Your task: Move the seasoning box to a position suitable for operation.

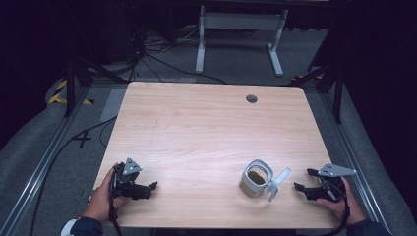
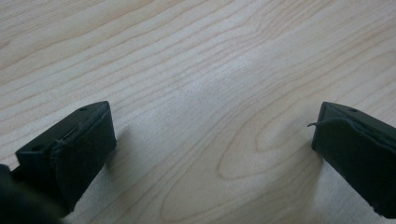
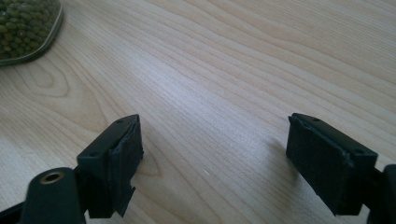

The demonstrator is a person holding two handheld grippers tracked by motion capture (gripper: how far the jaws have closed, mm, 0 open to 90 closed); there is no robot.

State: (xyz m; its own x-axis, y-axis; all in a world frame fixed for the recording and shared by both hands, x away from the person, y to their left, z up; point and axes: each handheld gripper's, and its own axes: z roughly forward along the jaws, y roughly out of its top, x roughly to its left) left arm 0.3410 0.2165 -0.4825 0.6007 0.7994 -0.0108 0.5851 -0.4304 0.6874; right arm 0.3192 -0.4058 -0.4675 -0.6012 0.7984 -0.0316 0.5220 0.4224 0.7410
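A: What are the two hand-held black two-jaw grippers doing?

B: The left gripper (image 1: pixel 151 187) sits low over the pale wood-grain table (image 1: pixel 206 123), held by the person's left hand (image 1: pixel 105 196). In the left gripper view its jaws stand wide apart, bare wood between them, nothing held

A: And the other one?

B: The right gripper (image 1: pixel 302 179) is in the right hand (image 1: pixel 339 201), jaws also spread wide and empty in the right gripper view, just above the tabletop

A: Anything near them?

B: A clear square-shouldered glass jar with green beans inside (image 1: pixel 256 178) stands upright a little ahead of the right gripper's jaws, towards the left gripper, not touching either. Its clear hinged lid (image 1: pixel 277 183) hangs open on the side facing the right gripper. In the right gripper view the jar's bean-filled edge (image 3: pixel 25 25) shows off to the upper left of the jaws. The left gripper is well apart from it
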